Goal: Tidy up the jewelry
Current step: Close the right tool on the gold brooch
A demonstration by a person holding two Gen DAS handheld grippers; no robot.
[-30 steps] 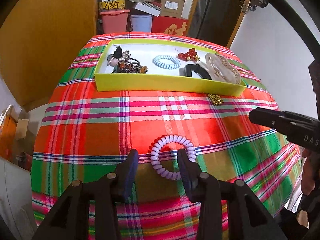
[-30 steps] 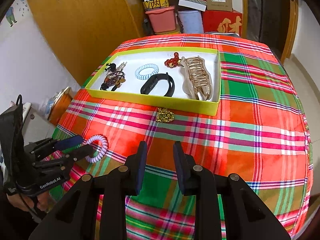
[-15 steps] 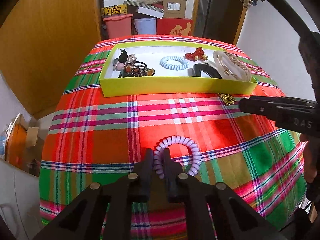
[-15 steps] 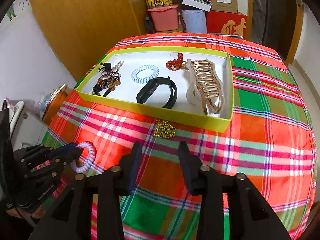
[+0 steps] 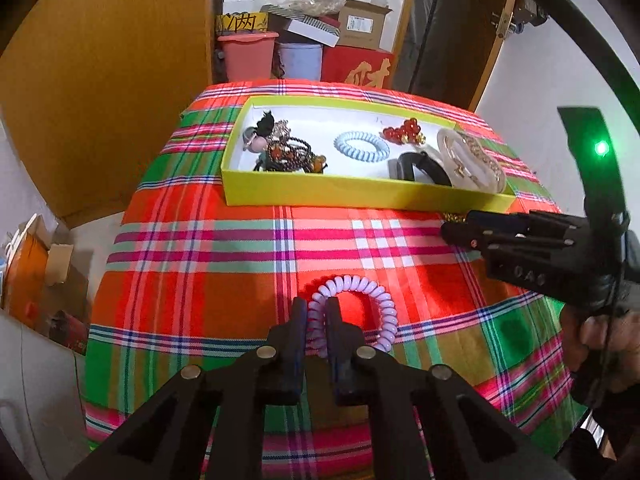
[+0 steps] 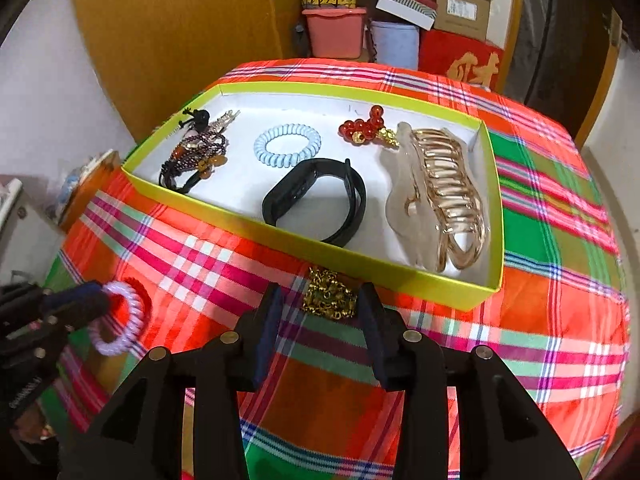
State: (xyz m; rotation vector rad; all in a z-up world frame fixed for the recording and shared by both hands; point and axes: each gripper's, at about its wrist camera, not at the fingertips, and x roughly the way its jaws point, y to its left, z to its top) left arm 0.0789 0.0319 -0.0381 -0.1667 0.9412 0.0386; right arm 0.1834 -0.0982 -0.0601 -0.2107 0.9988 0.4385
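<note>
My left gripper (image 5: 316, 312) is shut on a lilac spiral hair tie (image 5: 372, 292), held just above the plaid cloth; it also shows in the right wrist view (image 6: 120, 320). My right gripper (image 6: 320, 304) is open, its fingers on either side of a gold chain (image 6: 330, 298) that lies on the cloth against the front wall of the yellow tray (image 6: 400, 276). The tray (image 5: 360, 194) holds a blue spiral hair tie (image 6: 287, 145), a black band (image 6: 316, 200), red beads (image 6: 360, 128), a gold hair claw (image 6: 444, 192) and a beaded bracelet pile (image 6: 196, 152).
The table wears a red and green plaid cloth (image 5: 200, 260). Boxes and plastic bins (image 5: 304, 48) are stacked behind it next to a wooden cabinet (image 5: 100, 80). The right gripper body (image 5: 520, 248) reaches in at the right of the left wrist view.
My left gripper closed on the lilac hair tie and lifted it slightly. My right gripper moved forward to the gold chain and opened wider around it.
</note>
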